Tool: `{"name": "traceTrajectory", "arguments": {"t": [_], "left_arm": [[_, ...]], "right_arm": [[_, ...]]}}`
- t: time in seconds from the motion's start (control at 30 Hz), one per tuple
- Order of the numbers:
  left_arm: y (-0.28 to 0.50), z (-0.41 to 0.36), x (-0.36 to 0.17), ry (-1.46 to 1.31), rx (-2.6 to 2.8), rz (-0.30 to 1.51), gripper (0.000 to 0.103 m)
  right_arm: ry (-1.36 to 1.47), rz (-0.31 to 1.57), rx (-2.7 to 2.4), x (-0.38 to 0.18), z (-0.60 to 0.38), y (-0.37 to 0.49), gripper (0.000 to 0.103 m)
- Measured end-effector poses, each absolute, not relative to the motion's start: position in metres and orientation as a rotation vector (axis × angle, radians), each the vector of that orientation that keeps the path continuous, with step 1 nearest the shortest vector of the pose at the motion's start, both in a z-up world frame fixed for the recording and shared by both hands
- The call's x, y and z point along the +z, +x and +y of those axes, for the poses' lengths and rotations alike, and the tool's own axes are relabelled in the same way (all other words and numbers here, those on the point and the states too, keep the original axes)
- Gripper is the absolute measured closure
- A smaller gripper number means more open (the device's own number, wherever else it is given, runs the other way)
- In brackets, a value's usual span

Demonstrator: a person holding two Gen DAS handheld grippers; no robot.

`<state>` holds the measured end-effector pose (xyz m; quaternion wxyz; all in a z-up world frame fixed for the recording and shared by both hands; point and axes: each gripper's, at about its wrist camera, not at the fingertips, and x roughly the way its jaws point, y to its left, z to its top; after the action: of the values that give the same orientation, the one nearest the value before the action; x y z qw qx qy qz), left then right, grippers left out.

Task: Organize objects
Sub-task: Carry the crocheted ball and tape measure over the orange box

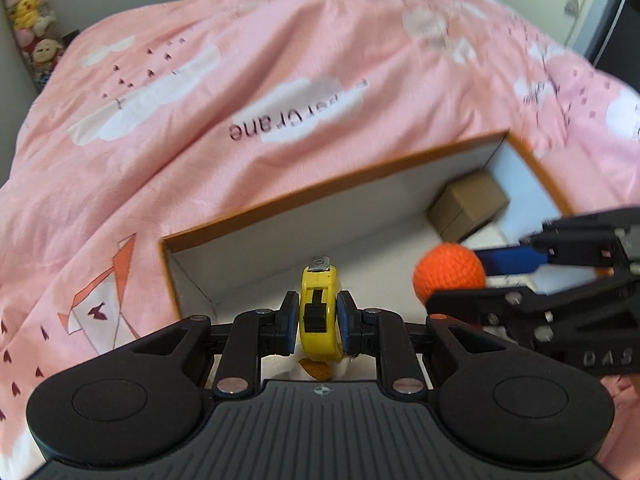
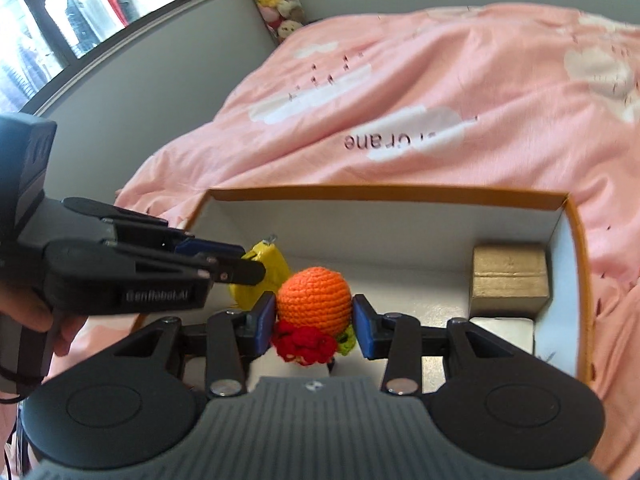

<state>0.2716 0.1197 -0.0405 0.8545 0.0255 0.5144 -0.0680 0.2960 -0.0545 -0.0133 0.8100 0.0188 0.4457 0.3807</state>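
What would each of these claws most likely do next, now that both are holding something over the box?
Probably lower and open over the box. The left gripper clamps a yellow tape measure, and the right gripper clamps an orange crocheted ball; both hang above the box's white floor. A small cardboard box already sits in the far right corner, so the free floor nearer the middle seems the safer spot.

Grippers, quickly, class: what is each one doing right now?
Left gripper: shut on the tape measure.
Right gripper: shut on the orange ball.

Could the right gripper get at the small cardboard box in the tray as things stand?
Probably not yet: the right gripper is shut on the orange crocheted ball. The path to the cardboard box looks free.
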Motion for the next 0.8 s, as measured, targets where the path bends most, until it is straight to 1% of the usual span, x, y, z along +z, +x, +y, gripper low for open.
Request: {"name": "traceTrajectory", "arguments": {"t": [0.33, 0.57, 0.6, 0.63, 0.8], "left_arm": [[0.287, 0.118, -0.065, 0.123, -0.163, 1.161, 0.081], [0.278, 0.107, -0.059, 0.3, -0.115, 1.119, 0.079], [0.276, 0.106, -0.058, 0.322, -0.101, 1.108, 0.078], [0.274, 0.106, -0.055, 0.333, -0.09, 1.093, 0.074], [0.261, 0.125, -0.034, 0.191, -0.103, 1.014, 0.074]], "right_arm": [[0.118, 1.043, 0.798, -0.045, -0.052, 0.325, 0.06], [0.108, 1.059, 0.8, -0.05, -0.051, 0.324, 0.06], [0.105, 1.06, 0.801, -0.05, -0.05, 0.323, 0.06], [0.102, 1.06, 0.803, -0.05, -0.048, 0.323, 0.06], [0.12, 1.08, 0.824, -0.051, -0.042, 0.324, 0.06]]}}
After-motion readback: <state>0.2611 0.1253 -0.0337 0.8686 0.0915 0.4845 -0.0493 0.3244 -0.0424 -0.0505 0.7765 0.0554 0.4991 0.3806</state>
